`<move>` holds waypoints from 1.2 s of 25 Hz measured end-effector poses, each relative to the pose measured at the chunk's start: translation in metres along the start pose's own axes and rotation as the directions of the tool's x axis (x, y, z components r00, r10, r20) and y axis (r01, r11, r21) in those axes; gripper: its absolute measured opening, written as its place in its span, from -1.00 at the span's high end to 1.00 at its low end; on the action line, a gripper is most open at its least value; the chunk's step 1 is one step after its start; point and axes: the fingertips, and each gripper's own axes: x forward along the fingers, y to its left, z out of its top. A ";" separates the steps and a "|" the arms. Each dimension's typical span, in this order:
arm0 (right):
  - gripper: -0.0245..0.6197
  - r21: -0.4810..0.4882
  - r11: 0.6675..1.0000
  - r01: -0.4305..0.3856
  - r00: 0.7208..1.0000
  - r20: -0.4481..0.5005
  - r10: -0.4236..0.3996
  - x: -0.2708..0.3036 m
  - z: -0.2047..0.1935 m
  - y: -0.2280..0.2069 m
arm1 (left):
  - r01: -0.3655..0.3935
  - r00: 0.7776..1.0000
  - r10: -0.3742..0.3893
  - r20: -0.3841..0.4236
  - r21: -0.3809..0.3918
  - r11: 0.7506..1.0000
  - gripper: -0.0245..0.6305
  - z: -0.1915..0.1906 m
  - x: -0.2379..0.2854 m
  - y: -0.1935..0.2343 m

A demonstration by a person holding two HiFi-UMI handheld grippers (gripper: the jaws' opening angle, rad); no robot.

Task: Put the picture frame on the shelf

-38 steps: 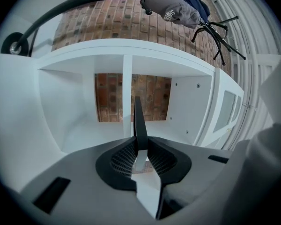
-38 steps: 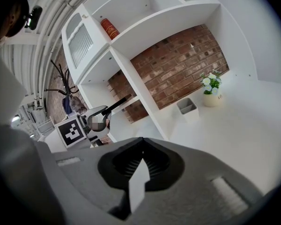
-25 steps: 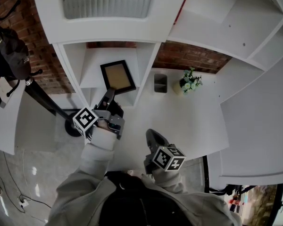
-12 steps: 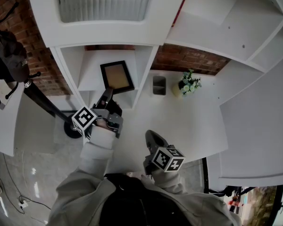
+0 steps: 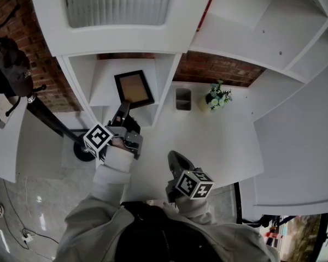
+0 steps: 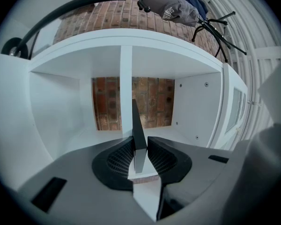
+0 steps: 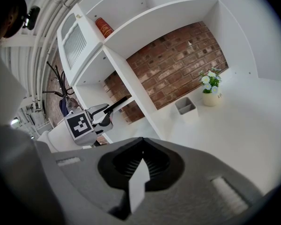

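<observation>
A: Where is the picture frame?

B: In the left gripper. Its jaws are closed on one edge of the frame, with a pad pressing each face. The frame is black with a tan panel, and its face is turned up toward the head view. It reaches into an open compartment of the white shelf. In the left gripper view it is edge-on, right alongside a white board, with the brick wall behind. I cannot tell whether it touches that board.

A: And the right gripper?

B: Its jaws are drawn together with nothing between them. It is held low over the white desk, well apart from the frame.

A: Any writing to read?

B: Little. A grey cap on a dark coat stand carries pale lettering — too small to make out. A red can on an upper shelf has a label I cannot read. The marker cube on each gripper shows only black-and-white squares, no words.

A: What stands on the desk?

B: A small potted plant with pale flowers, near the brick. Just beside it is a grey holder with two compartments — both well apart from the grippers.
</observation>
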 end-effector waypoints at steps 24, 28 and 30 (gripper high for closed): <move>0.93 -0.012 0.999 -0.042 0.999 0.014 0.042 -0.013 -0.011 0.025 | 0.030 0.999 -0.029 -0.044 0.018 0.999 0.28 0.003 -0.070 -0.013; 0.93 -0.027 0.998 -0.060 0.998 0.024 0.061 -0.015 -0.014 0.037 | 0.084 0.989 -0.061 -0.135 0.171 0.982 0.28 -0.006 -0.095 -0.029; 0.93 -0.038 0.997 -0.073 0.997 0.030 0.074 -0.015 -0.015 0.047 | 0.102 0.979 -0.053 -0.198 0.246 0.964 0.28 -0.013 -0.108 -0.035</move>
